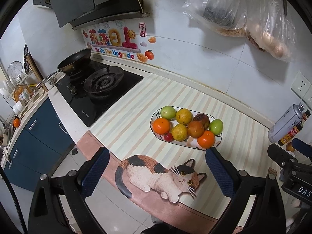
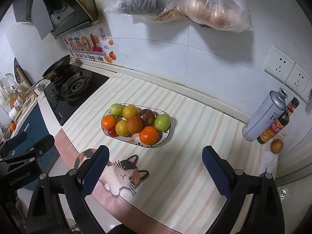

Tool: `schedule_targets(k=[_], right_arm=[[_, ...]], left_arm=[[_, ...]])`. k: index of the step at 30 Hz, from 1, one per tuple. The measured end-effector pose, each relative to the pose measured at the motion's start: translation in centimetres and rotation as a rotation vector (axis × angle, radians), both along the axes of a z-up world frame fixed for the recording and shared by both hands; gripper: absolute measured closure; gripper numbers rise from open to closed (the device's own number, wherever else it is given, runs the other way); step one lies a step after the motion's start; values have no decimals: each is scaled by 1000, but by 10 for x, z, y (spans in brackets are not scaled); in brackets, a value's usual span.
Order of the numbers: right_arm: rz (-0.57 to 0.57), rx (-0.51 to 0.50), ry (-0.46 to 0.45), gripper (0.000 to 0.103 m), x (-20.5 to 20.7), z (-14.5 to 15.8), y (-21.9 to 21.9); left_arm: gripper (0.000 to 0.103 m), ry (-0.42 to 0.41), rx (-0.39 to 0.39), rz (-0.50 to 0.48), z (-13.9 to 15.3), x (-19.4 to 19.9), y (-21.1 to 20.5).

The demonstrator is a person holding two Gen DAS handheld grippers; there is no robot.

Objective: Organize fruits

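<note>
Both hand-held grippers, left (image 1: 157, 172) and right (image 2: 155, 168), gape empty; approach the oval patterned ceramic plate (image 2: 163, 137) mid-frame from above, pinching the front round orange tangerine (image 2: 148, 135) gently.

I see my right gripper (image 2: 155, 157) with its jaws wide apart and nothing between them, poised over the striped mat (image 2: 195, 156). Straight ahead of the fingertips sits the oval plate (image 2: 156, 145), piled with fruit: two green ones, two yellowish, three orange, one dark red, one small red. Ahead and to the right stand a silver can (image 2: 263, 115) and a sauce bottle (image 2: 275, 126), touching. The left gripper (image 2: 23, 142) shows at my left edge.
</note>
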State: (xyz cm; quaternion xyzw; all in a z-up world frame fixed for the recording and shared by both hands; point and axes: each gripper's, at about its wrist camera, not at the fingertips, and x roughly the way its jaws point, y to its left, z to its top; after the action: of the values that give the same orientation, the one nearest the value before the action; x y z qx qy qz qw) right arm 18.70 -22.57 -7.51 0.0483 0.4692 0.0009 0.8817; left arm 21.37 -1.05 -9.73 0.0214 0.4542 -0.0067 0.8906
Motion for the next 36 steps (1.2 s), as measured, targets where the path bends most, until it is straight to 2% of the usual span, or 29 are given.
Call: schedule_targets(k=[36], right_arm=[[-4,5,-6,5,-8,10,2]], left_arm=[[2,-24,-9,-7,9,-17,3]])
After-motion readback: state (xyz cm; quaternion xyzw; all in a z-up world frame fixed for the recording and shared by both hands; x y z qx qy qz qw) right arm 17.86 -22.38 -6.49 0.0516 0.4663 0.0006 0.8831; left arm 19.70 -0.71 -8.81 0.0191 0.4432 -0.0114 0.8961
